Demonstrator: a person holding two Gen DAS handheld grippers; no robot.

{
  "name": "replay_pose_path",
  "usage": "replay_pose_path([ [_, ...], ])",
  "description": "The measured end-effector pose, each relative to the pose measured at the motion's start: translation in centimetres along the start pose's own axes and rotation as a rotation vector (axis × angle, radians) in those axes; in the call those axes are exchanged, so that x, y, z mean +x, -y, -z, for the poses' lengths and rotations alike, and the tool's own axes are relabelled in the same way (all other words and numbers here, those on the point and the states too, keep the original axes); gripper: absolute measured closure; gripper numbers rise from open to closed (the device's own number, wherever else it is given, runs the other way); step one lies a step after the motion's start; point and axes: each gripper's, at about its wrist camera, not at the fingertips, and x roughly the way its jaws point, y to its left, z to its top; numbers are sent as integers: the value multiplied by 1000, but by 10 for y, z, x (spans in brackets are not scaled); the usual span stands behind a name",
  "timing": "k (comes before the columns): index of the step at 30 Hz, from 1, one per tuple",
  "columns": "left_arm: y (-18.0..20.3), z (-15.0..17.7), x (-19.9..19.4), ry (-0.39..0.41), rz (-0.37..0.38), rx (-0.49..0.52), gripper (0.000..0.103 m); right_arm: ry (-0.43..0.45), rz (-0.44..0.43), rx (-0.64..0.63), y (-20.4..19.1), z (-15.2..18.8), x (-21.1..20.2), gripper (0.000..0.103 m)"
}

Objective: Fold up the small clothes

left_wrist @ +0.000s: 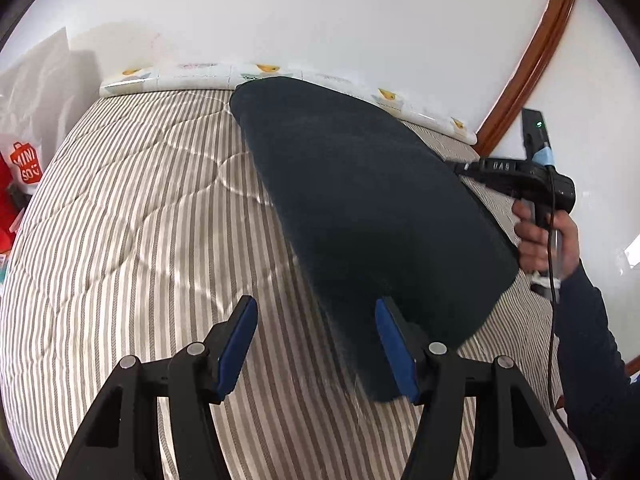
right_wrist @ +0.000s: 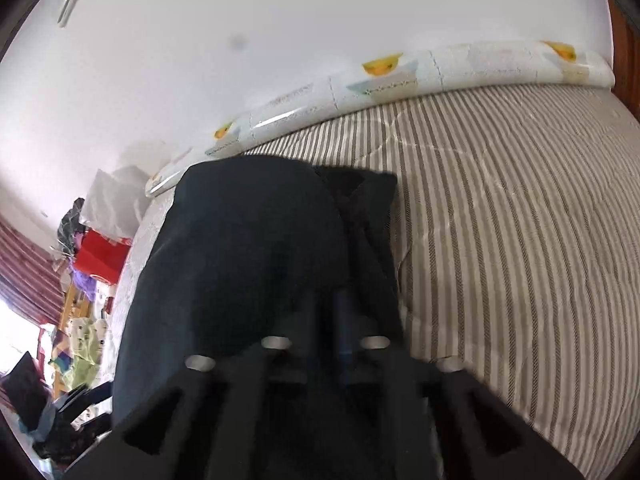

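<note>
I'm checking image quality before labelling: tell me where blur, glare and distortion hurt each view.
Left wrist view: fisheye bends the striped bedcover; the dark garment is smeared at its lower edge; bright sheen streaks the stripes. Right wrist view: the right gripper is dark, blurred and hard to tell from the garment; window glare washes out the lower left.

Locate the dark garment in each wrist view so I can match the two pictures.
Left wrist: the dark garment stretches from top centre to lower right, beside the open left gripper.
Right wrist: it fills the centre and lower left, clamped in the shut right gripper.
Shared landmark: the fruit-print pad along the wall.
</note>
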Motion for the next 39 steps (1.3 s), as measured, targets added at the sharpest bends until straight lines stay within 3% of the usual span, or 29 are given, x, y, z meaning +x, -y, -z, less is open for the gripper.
replay_pose_path([
  [1, 1, 2, -2, -2, 6, 6, 44, 43, 24, -6, 1, 1, -8, 101],
  [4, 4, 10, -3, -12, 19, 29, 44, 52, 27, 8, 1, 11, -19, 101],
  [7, 10, 17, -3, -21, 30, 43, 44, 79, 141, -58, -9, 29, -36, 101],
  [11, 21, 29, -6, -19, 45, 83, 44, 86, 159, -31, 0, 58, -69, 99],
  [13, 26, 35, -4, -31, 50, 101, 44, 79, 143, -20, 4, 73, -84, 94],
  [15, 31, 42, 3, -47, 38, 124, 44, 71, 114, -10, 6, 89, -97, 75],
  [17, 36, 46, 8, -48, 21, 143, 44, 79, 111, -11, 4, 104, -104, 64],
  [18, 39, 47, 11, -45, 11, 149, 44, 83, 111, -18, 2, 110, -105, 64],
  [20, 43, 47, 16, -38, 3, 152, 45, 89, 124, -24, 1, 118, -104, 64],
  [24, 52, 42, 14, -10, 15, 156, 58, 71, 108, 37, 7, 117, -88, 67],
  [25, 53, 41, 13, -4, 10, 156, 65, 76, 100, 45, 8, 116, -86, 72],
  [26, 52, 39, 11, 5, -6, 145, 71, 87, 91, 45, 8, 117, -88, 92],
  [27, 46, 38, 8, 14, -11, 132, 79, 94, 83, 41, 7, 118, -91, 98],
  [29, 37, 38, 4, 22, 25, 97, 81, 125, 28, 52, 6, 123, -106, 99],
  [32, 25, 42, 2, 23, 16, 68, 83, 132, -16, 63, 5, 134, -114, 99],
  [35, 18, 43, 2, 13, 36, 46, 83, 103, 6, 49, 5, 143, -103, 99],
  [39, 25, 44, 2, -1, 5, 66, 83, 89, 61, 19, 1, 145, -93, 99],
])
